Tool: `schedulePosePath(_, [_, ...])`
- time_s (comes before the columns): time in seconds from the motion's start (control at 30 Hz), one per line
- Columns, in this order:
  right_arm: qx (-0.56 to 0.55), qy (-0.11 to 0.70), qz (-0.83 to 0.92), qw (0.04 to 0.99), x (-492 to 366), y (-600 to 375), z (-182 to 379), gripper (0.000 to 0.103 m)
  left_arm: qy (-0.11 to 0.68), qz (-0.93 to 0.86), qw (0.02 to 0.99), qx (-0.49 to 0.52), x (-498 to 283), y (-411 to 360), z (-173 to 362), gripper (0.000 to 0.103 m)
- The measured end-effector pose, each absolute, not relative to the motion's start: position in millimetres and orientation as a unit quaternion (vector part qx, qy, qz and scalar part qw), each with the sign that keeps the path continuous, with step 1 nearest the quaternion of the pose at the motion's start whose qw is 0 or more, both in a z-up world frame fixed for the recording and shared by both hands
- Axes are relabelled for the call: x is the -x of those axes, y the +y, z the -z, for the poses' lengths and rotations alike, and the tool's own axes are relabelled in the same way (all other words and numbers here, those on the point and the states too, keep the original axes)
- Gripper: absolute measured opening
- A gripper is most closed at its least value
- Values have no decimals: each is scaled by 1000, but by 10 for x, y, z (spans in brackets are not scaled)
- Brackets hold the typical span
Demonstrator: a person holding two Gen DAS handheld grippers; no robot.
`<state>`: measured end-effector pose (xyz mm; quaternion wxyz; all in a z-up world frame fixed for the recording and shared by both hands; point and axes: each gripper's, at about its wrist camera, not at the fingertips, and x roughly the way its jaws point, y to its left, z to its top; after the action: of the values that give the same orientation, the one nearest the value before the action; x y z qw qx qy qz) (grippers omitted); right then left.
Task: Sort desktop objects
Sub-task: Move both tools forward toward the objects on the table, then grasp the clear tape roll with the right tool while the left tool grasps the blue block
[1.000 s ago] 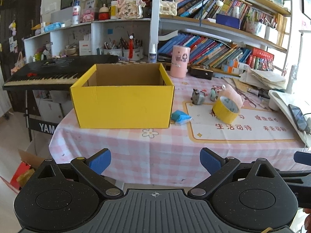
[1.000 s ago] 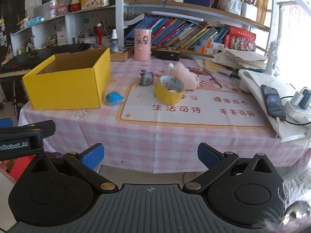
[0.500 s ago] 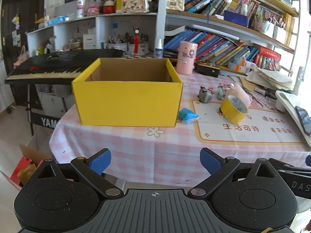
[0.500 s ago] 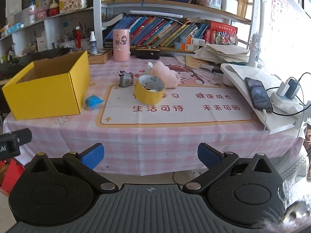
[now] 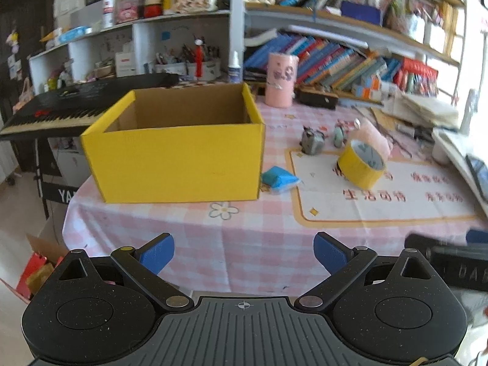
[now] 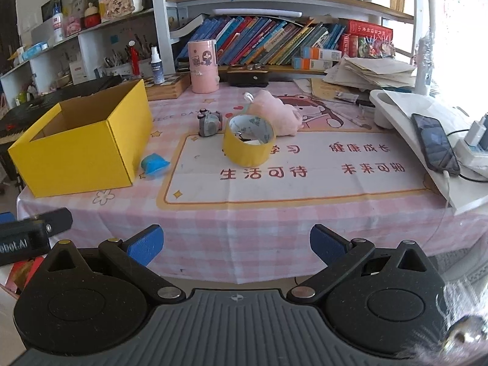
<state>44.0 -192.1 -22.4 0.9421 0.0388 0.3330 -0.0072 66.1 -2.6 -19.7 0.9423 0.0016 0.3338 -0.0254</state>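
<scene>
1. The left gripper [image 5: 243, 251] is spread wide and holds nothing, poised at the near edge of the surface [image 5: 259, 244].
2. The right gripper [image 6: 236, 242] is likewise spread and holds nothing, at the same near edge.
3. The yellow box [image 6: 82, 149], open at the top, stands toward the surface's left edge.
4. A blue packet [image 6: 154, 164] lies just beside the box's right wall.
5. The yellow tape roll [image 6: 248, 145] rests tilted on the printed mat [image 6: 305, 183], mid-surface.
6. A small grey toy camera [image 6: 209, 123] and a pink plush [image 6: 276, 111] sit just behind the roll, toward the far edge.
</scene>
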Motion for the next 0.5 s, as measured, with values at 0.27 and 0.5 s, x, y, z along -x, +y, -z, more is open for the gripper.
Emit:
schedulePosePath(0.27, [-45,340,-22,939,-820,-2214,230,103,353,32,935,3,-969,-334,243,99])
schedulePosePath(0.5, [-56,330,-49,941,-1227,-2539,178,103,347,18,938,0,-1205,-638,210,99])
